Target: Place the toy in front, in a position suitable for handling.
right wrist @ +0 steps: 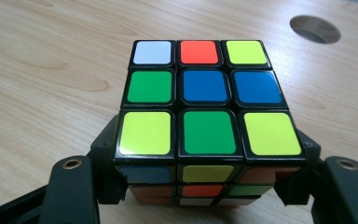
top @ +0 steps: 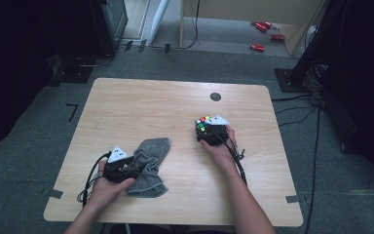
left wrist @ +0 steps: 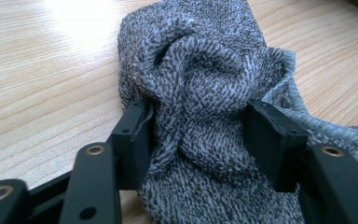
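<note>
A crumpled grey knitted cloth (top: 150, 161) lies on the wooden table (top: 126, 107) at the front left. My left gripper (top: 135, 170) grips its near part. In the left gripper view both black jaws press into a bunched fold of the cloth (left wrist: 200, 60), with the left gripper (left wrist: 198, 128) low on the tabletop. A scrambled colour cube (top: 203, 123) sits right of centre. My right gripper (top: 206, 133) holds it from the near side. In the right gripper view the cube (right wrist: 205, 86) rests between the jaws of the right gripper (right wrist: 205, 163), whose pads touch its two lower sides.
A round dark hole (top: 215, 96) sits in the tabletop beyond the cube, also seen as the hole (right wrist: 315, 29). Cables trail from both grippers toward the front edge. Red objects (top: 258, 47) lie on the floor far behind the table. Dark stands flank both sides.
</note>
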Action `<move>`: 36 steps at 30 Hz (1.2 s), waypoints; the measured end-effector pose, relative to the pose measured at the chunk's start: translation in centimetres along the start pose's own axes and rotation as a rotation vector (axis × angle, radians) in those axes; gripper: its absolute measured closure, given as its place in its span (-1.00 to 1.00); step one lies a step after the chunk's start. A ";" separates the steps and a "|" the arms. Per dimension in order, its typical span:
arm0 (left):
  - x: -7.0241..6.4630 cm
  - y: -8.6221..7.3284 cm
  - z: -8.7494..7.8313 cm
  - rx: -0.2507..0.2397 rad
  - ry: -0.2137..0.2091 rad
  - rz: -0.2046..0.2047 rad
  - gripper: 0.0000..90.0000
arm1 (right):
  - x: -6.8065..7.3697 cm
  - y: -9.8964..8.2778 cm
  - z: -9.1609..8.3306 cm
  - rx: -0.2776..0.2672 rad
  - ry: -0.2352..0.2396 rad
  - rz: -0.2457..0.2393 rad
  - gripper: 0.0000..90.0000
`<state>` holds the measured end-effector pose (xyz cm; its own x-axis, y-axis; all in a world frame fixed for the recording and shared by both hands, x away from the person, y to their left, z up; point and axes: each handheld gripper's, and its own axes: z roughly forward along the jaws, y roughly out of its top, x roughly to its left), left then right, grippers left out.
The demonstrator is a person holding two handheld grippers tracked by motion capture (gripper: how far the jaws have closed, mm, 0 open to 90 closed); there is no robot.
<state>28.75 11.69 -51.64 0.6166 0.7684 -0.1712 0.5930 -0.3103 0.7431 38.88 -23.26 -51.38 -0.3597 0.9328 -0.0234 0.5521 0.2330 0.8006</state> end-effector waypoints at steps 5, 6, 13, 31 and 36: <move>-0.1 0.0 -0.2 -0.016 0.025 -0.010 -0.27 | 0.2 0.3 -2.3 -0.034 0.051 -0.015 -0.24; -0.1 0.0 -0.4 -0.022 0.022 -0.010 -0.33 | 0.4 0.4 -2.9 -0.036 0.060 -0.015 -0.24; -0.2 0.9 -1.6 -0.099 0.000 -0.043 -0.61 | 1.5 -0.1 -6.7 -0.048 0.127 -0.037 -0.24; -3.0 1.9 1.5 0.113 0.120 0.065 -0.12 | 4.2 -4.2 -13.1 -0.032 0.187 -0.101 -0.24; -2.5 2.4 1.4 0.085 0.083 0.032 0.59 | 4.3 -5.3 -13.6 -0.050 0.205 -0.082 -0.24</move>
<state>29.34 8.25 -50.37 0.5926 0.8003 -0.0916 0.6177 -0.3784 0.6894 24.18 -24.24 -47.53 -0.5500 0.8347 0.0282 0.4787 0.2874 0.8296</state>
